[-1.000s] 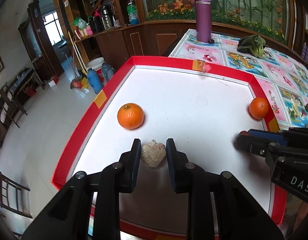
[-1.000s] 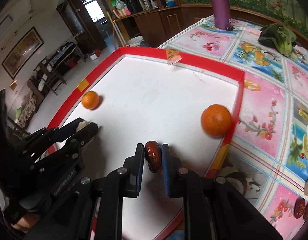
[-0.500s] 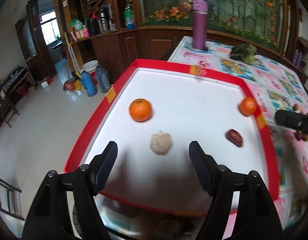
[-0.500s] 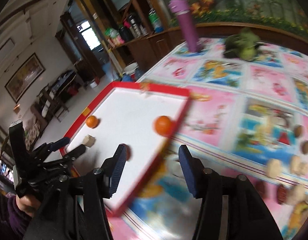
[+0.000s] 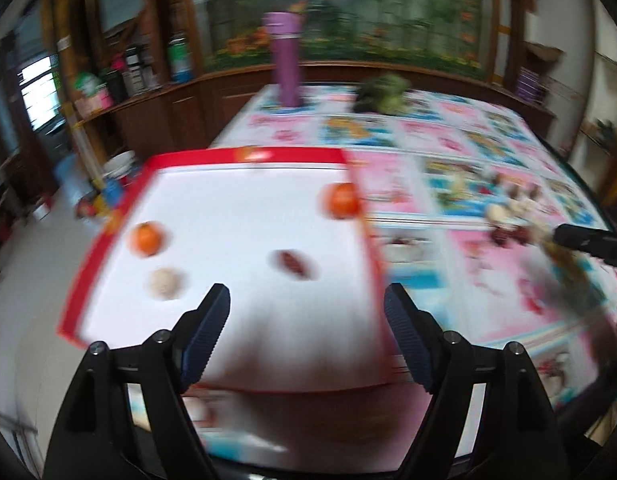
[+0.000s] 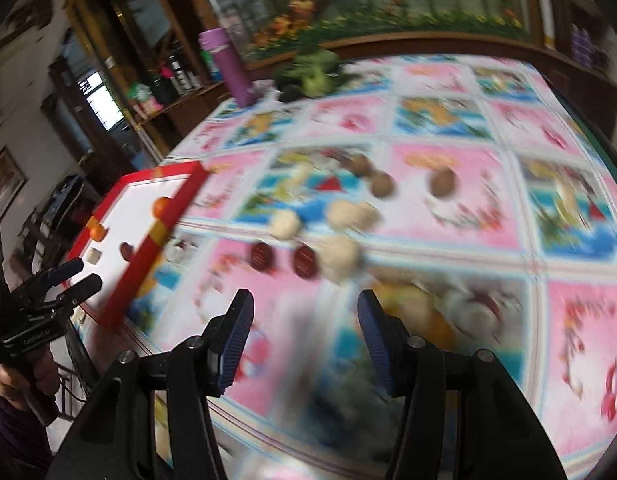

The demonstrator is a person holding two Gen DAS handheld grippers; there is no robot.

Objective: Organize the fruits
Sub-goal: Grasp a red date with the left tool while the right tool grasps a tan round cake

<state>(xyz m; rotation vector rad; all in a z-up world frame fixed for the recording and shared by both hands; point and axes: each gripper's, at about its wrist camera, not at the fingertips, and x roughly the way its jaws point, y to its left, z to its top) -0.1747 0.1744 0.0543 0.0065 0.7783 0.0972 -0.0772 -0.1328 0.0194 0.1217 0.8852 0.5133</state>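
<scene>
A red-rimmed white tray [image 5: 248,156] holds two oranges [image 5: 146,238] [image 5: 342,200], a pale knobbly fruit [image 5: 164,284] and a red date [image 5: 294,264]. My left gripper [image 5: 306,296] hovers over the tray's near end. Its jaws are opening and nothing is between them. My right gripper [image 6: 306,300] is open and empty over the patterned tablecloth. Just beyond it lie loose red dates [image 6: 262,256], pale fruits [image 6: 340,256] and brown round fruits [image 6: 382,184]. The picture is blurred by motion.
A purple flask [image 5: 286,64] and a green vegetable [image 5: 382,96] stand at the table's far end. The tray [image 6: 148,248] lies at the table's left corner, with floor and furniture past it. A hand [image 6: 12,384] holds the left gripper [image 6: 84,274].
Both grippers opened: the left let go of the pale fruit, the right of the red date, both now lying in the tray. The right swung right over the tablecloth's loose fruits; the left drew back.
</scene>
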